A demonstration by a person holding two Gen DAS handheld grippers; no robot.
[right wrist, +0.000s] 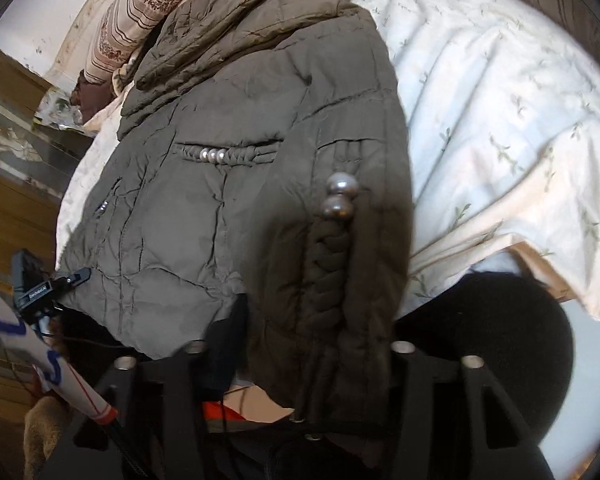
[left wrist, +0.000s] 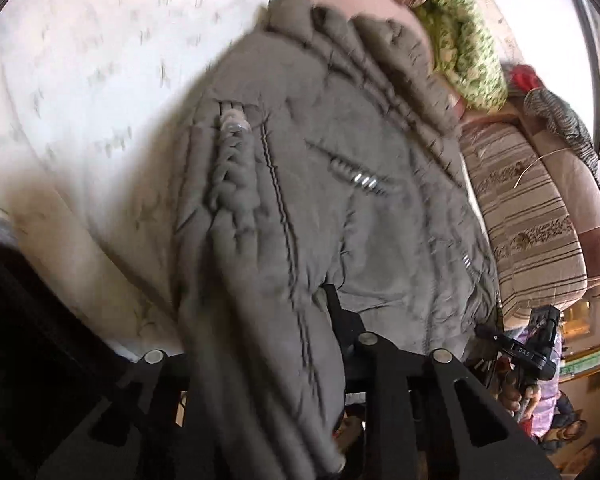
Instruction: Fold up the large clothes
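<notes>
Each hand-held gripper, left [left wrist: 324, 320] and right [right wrist: 296, 360], pinches the padded jacket [right wrist: 204, 208] lying on the bed [right wrist: 500, 120].

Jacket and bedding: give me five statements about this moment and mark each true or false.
1. The jacket is bright red. False: it is grey-brown.
2. It lies on a white sheet printed with small sprigs. True.
3. Pearl-like beads sit at the top of a braided trim. True.
4. A striped cushion lies on top of the jacket. False: it lies beside it.
5. The right gripper is far from the jacket. False: a quilted fold of the jacket hangs between its fingers, though the grip itself is hidden.
</notes>
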